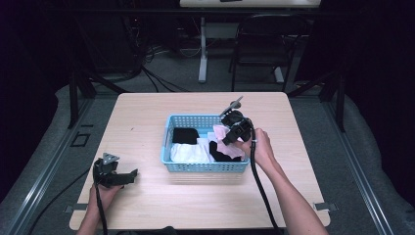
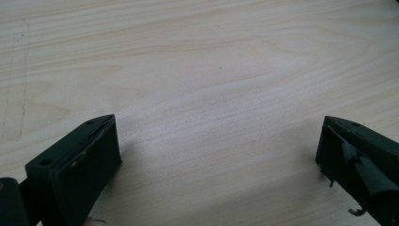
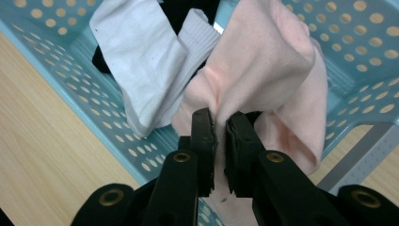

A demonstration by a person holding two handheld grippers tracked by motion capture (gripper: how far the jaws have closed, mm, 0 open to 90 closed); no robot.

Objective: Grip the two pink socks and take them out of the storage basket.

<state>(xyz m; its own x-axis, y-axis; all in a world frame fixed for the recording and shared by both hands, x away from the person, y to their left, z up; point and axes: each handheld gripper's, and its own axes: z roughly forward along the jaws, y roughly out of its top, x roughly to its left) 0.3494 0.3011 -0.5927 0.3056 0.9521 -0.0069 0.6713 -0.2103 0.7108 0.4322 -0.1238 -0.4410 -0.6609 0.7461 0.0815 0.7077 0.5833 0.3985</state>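
Pinching the pink sock (image 3: 277, 61) tight, my right gripper (image 3: 220, 123) lifts it over the blue basket (image 1: 195, 166), away from the white sock (image 3: 141, 56); my left gripper (image 1: 115, 172) rests wide open on the table (image 2: 197, 61), holding nothing, ready to help.

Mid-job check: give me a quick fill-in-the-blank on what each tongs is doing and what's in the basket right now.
1. The right tongs are shut on a ____ cloth.
2. The left tongs are ____, over the bare wooden table.
3. The cloths lie in a ____ perforated basket.
4. Beside the cloth being gripped lies a ____ cloth over black ones.

Missing words: pink; open; blue; white
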